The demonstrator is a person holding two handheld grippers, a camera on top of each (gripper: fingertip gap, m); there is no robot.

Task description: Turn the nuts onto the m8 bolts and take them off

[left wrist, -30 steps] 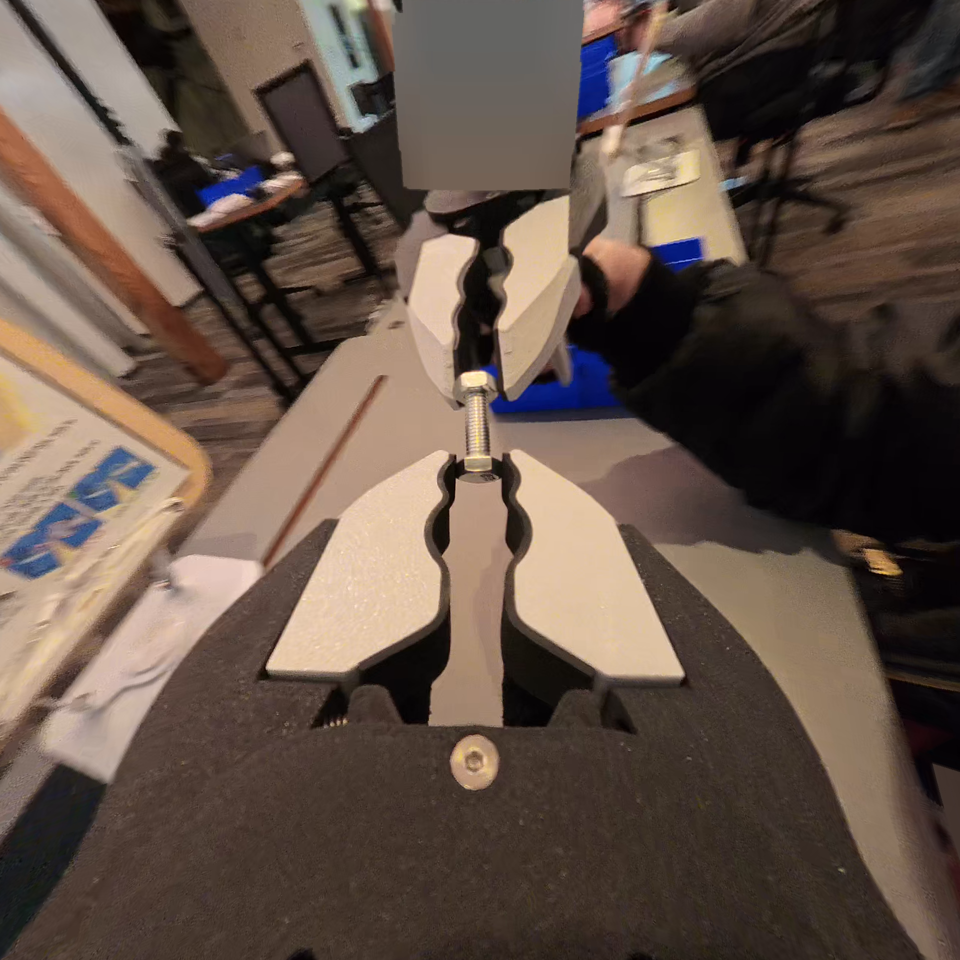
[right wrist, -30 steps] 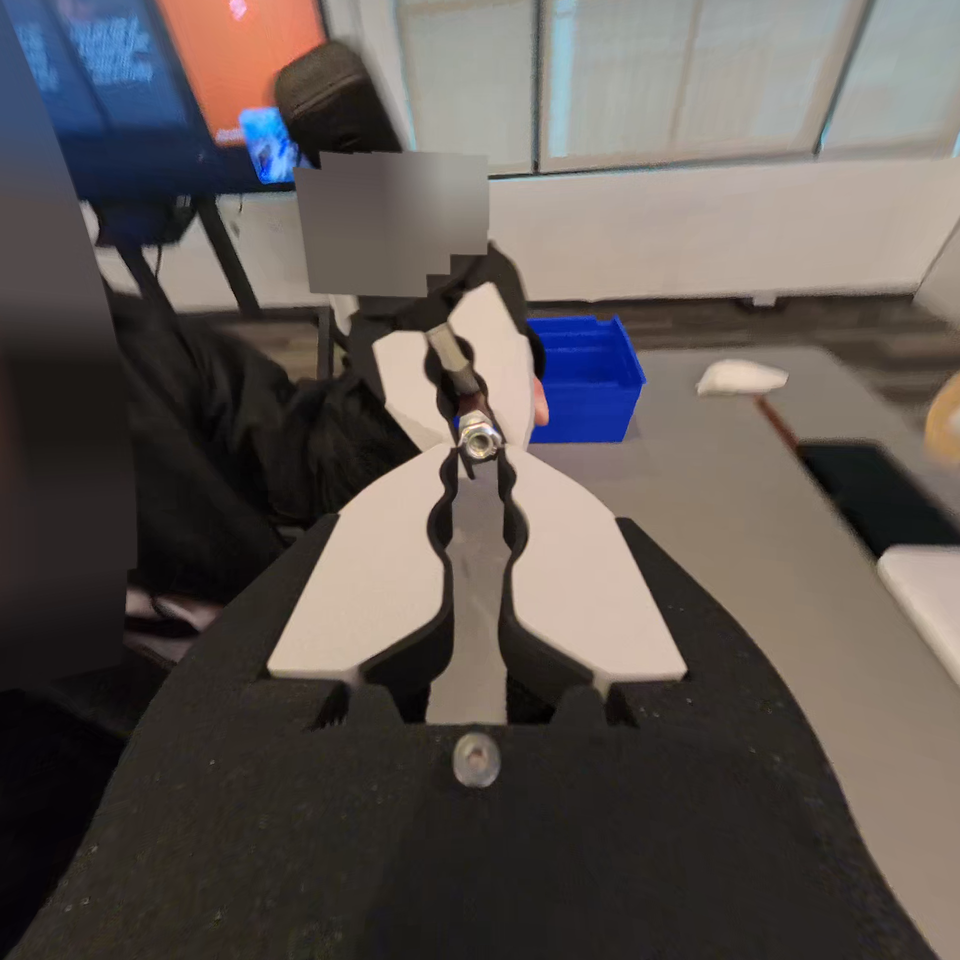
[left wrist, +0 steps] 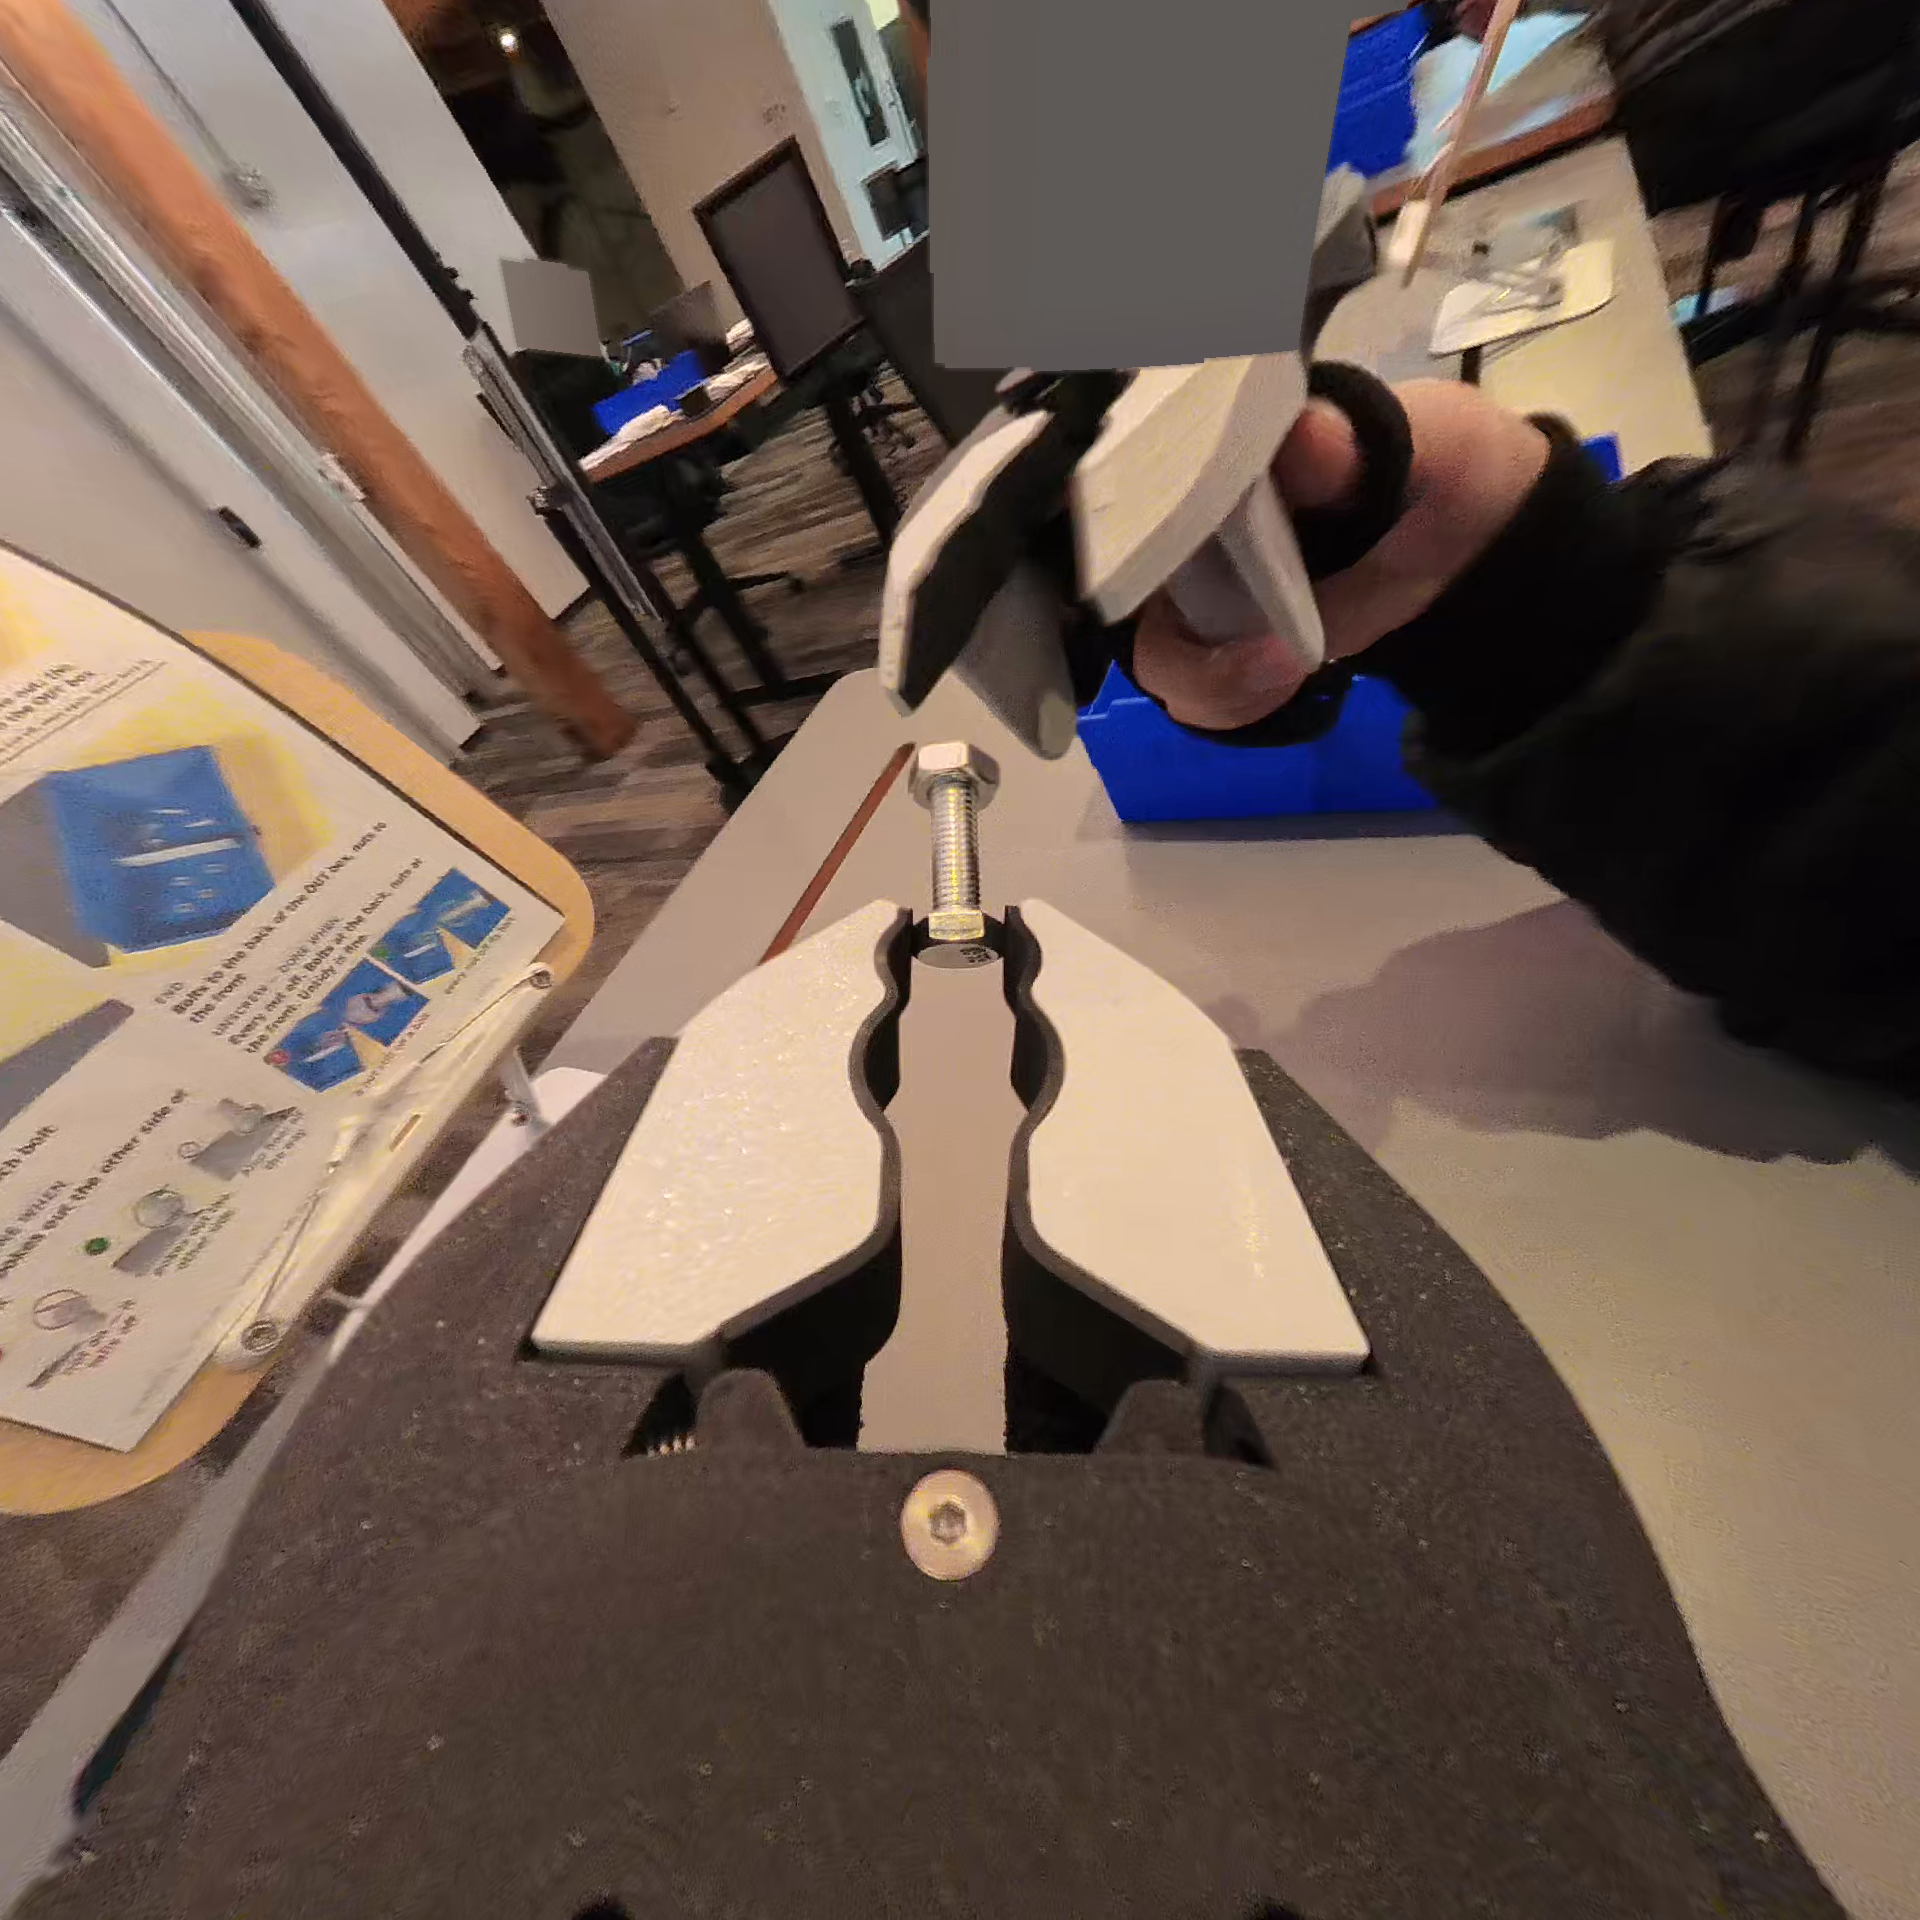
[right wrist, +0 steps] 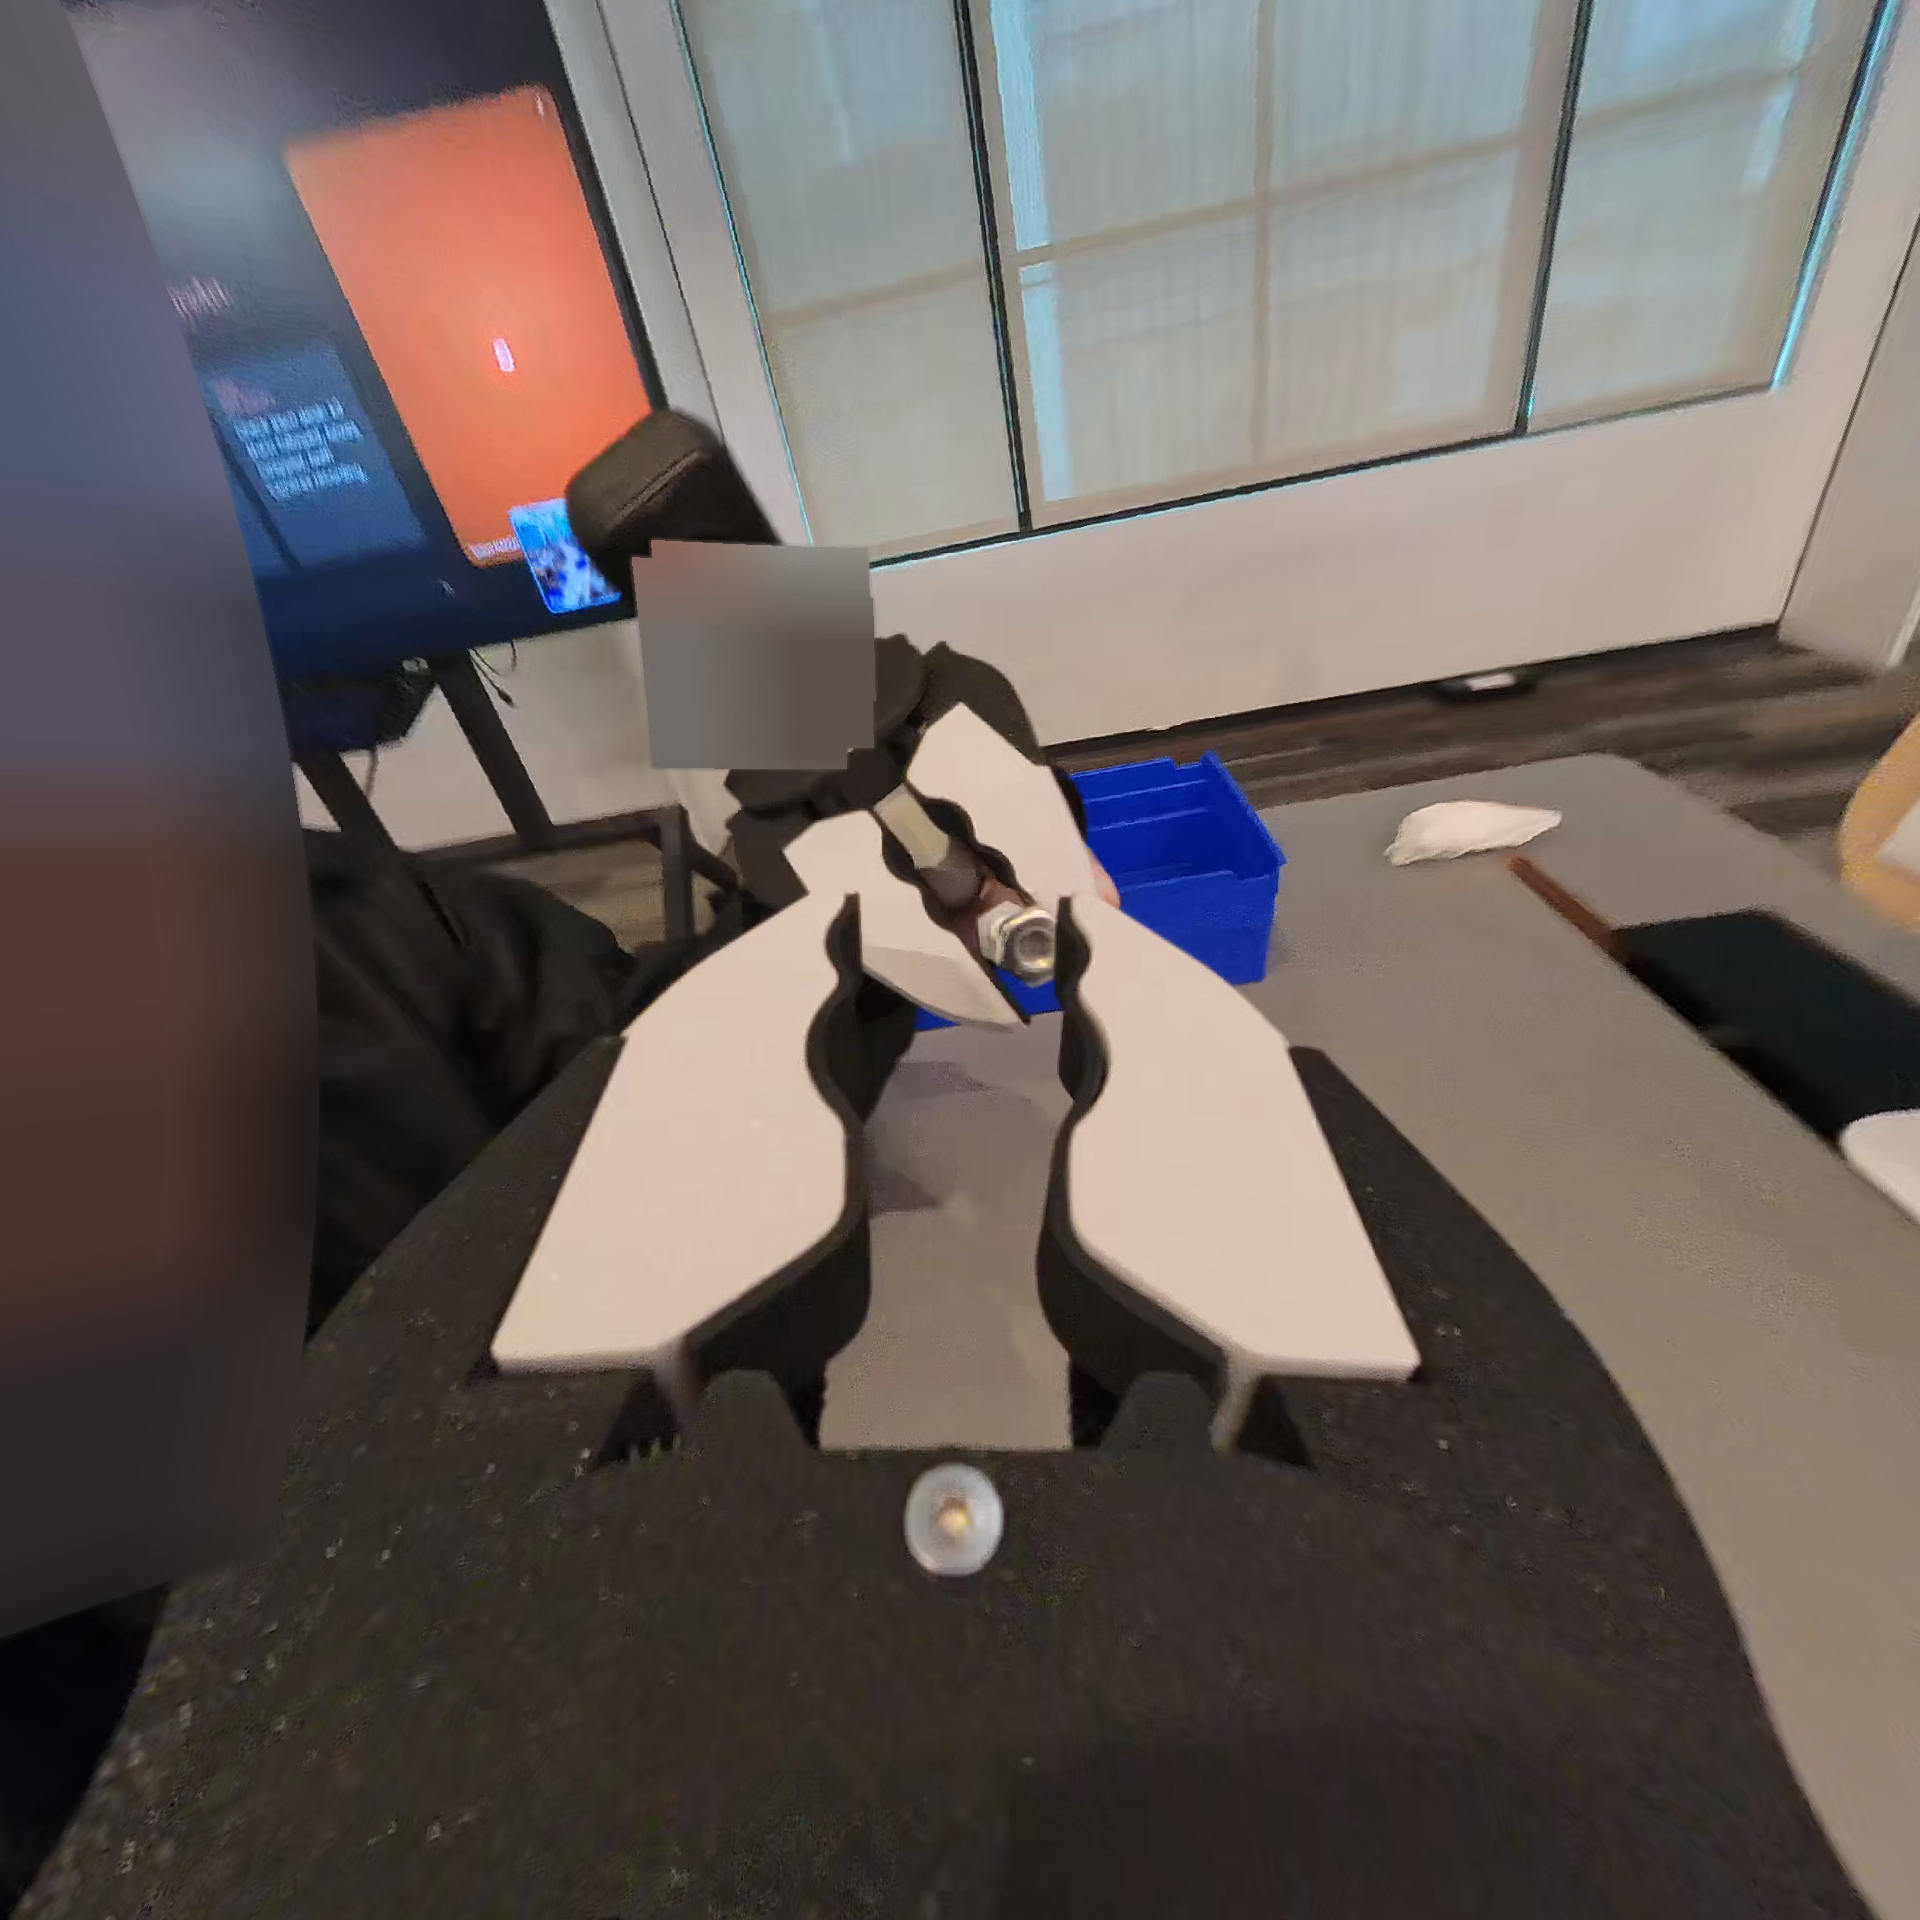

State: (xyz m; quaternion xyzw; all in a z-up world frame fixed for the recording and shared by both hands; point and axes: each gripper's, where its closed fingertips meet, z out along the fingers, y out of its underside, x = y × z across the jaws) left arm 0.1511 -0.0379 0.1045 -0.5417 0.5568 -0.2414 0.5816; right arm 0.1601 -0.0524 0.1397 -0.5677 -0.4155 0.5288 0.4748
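Left claw (left wrist: pixel 957 920) clamps silver bolt (left wrist: pixel 956 857) head | nut (left wrist: pixel 953 771) at tip | right claw (right wrist: pixel 956 925) open

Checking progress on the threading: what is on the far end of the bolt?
A silver hex nut sits on the tip of the bolt. How far it is threaded on cannot be seen; the nut covers those threads.

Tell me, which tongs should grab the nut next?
Probably the right tongs. They're open, right beside the nut at the bolt's far end. The left tongs are busy pinching the bolt's head.
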